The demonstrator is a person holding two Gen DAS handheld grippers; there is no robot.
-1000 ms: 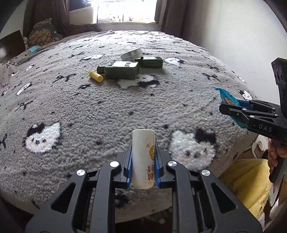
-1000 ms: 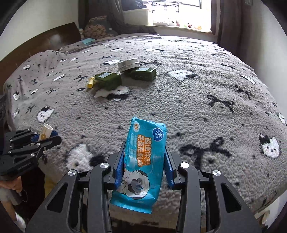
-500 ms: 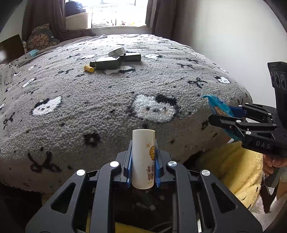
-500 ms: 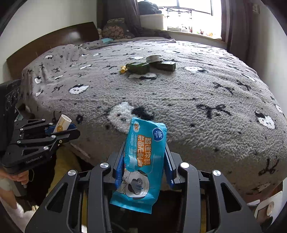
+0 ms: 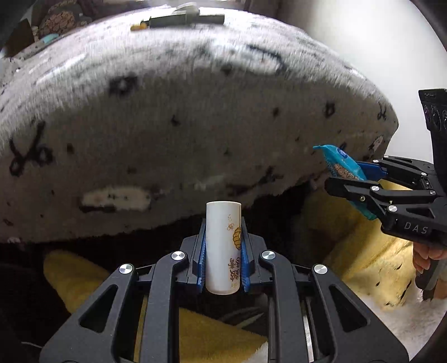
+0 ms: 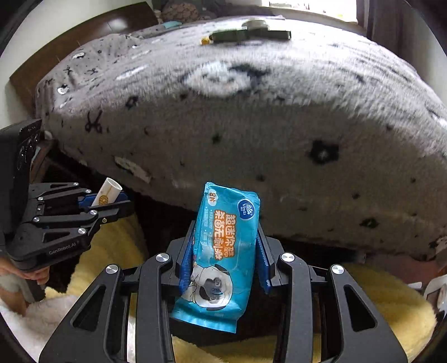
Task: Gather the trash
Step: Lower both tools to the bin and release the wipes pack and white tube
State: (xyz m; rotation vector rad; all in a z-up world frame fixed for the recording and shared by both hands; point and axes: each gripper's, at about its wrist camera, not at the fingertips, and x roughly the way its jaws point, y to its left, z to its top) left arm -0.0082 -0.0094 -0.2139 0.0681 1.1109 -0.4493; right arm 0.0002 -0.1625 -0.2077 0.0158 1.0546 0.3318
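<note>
We see 2 handheld grippers low in front of a bed, each carrying 1 piece of trash. The left gripper (image 5: 223, 245) has its blue-padded fingers (image 5: 201, 251) closed snugly on a small white tube (image 5: 223, 245) printed with a yellow beehive, held upright. The right gripper (image 6: 223, 251) has its fingers pressed against both sides of a blue wet-wipe packet (image 6: 220, 257), which stands on end and crumples slightly at the grip. Both grippers hang over a yellow fluffy rug (image 6: 385, 307) beside the bed, below the edge of the grey fleece blanket (image 6: 251, 125).

So 2 items are picked up but not yet dropped anywhere; we see no bin in either view. Far back on the blanket, more things remain: what look like 2 dark green bottles (image 6: 232, 35), a small yellow cap (image 6: 205, 42) and a round tin (image 6: 255, 23), though motion blur makes these hard to identify. We judge the collecting about half done.
</note>
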